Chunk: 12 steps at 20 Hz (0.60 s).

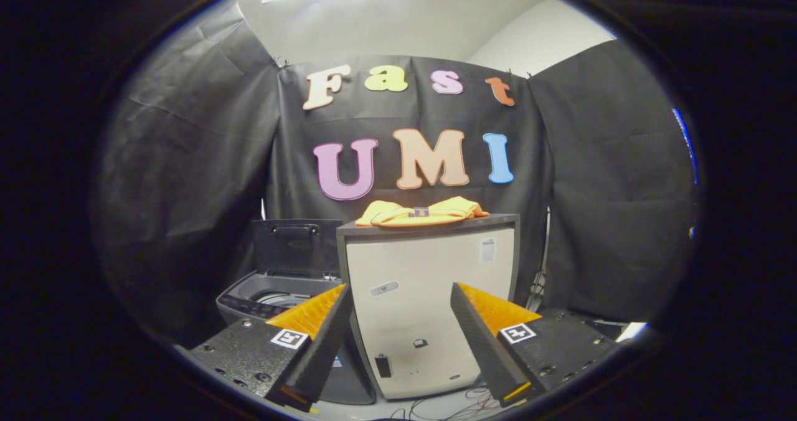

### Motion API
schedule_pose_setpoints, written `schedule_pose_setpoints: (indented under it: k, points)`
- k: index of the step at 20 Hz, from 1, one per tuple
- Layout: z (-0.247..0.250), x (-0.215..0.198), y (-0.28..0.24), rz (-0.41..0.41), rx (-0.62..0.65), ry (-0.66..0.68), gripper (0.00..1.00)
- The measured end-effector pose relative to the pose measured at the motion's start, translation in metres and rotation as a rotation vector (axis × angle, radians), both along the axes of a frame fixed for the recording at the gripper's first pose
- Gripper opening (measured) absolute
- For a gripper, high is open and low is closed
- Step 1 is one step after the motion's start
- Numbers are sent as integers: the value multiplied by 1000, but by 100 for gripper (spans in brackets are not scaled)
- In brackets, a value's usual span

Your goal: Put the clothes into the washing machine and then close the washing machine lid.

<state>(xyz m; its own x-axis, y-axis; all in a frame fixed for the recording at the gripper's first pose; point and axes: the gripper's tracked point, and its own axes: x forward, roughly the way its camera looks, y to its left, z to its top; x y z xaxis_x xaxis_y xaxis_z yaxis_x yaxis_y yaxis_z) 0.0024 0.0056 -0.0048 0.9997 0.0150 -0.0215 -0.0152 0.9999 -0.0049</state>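
Note:
A folded yellow-orange garment (423,212) lies on top of a white cabinet-like box (429,296) with a dark top, well beyond my fingers. To the box's left stands a grey top-loading washing machine (274,299), its dark lid (291,245) raised upright and the drum opening visible. My gripper (401,302) is open, its two fingers spread wide with nothing between them, pointing at the front of the white box.
Black cloth walls enclose the booth on all sides. Loose cables (461,405) lie on the floor at the foot of the white box. More cables hang at the box's right side (538,284).

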Motion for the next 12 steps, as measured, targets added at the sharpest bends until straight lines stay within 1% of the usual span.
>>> schedule_pose_setpoints:
  k: [5,9,12]
  points:
    - [0,2,1,5,10,5,96]
    - [10,10,0,0,56,8,96]
    - [18,19,-2,-8,61,13,96]
